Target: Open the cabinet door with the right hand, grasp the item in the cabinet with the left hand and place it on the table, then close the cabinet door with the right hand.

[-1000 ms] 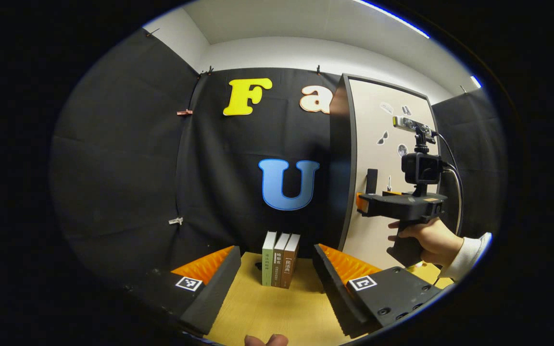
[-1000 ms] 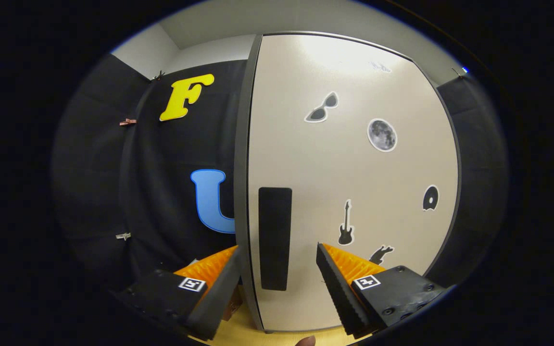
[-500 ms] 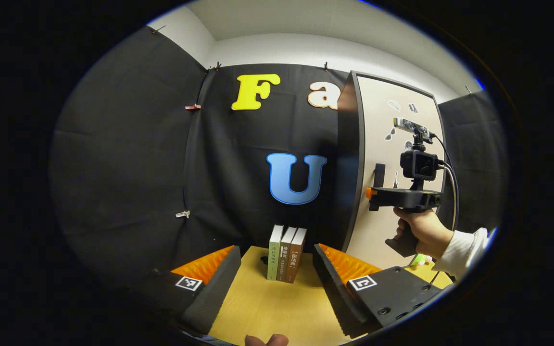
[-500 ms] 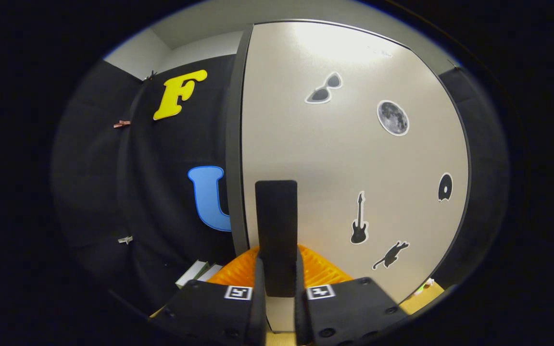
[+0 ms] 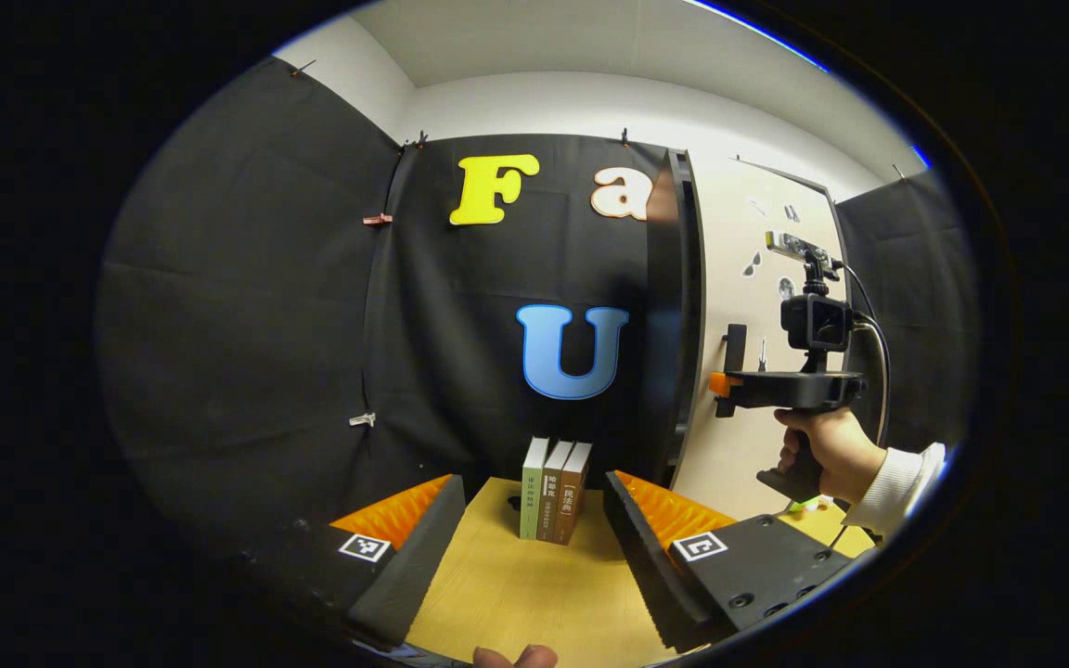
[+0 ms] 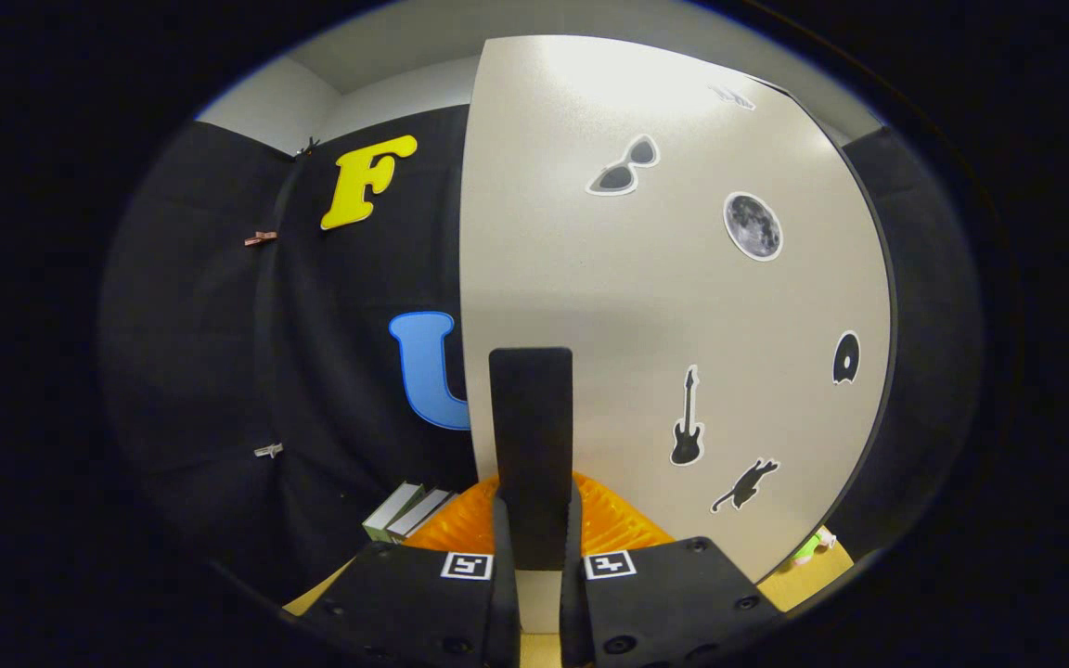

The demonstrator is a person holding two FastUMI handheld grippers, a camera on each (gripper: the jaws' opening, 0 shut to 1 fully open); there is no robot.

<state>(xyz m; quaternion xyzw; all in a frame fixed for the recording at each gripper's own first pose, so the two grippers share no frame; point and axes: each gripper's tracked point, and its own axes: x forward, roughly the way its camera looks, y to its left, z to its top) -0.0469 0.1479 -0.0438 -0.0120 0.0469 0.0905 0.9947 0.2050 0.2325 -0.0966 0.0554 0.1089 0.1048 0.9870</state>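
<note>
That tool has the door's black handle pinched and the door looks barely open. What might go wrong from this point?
Three things, I'd guess. The right gripper clamps only the lower part of the narrow handle, so it may slip off as the cabinet door swings. The door's edge sweeps toward the standing books and might knock them over. The left gripper, open above the table, waits near that swing path and may get bumped.

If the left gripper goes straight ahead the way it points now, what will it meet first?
Probably the three upright books, which stand between the open fingers of the left gripper on the wooden table. The way to them looks free, though depth is unclear.
</note>
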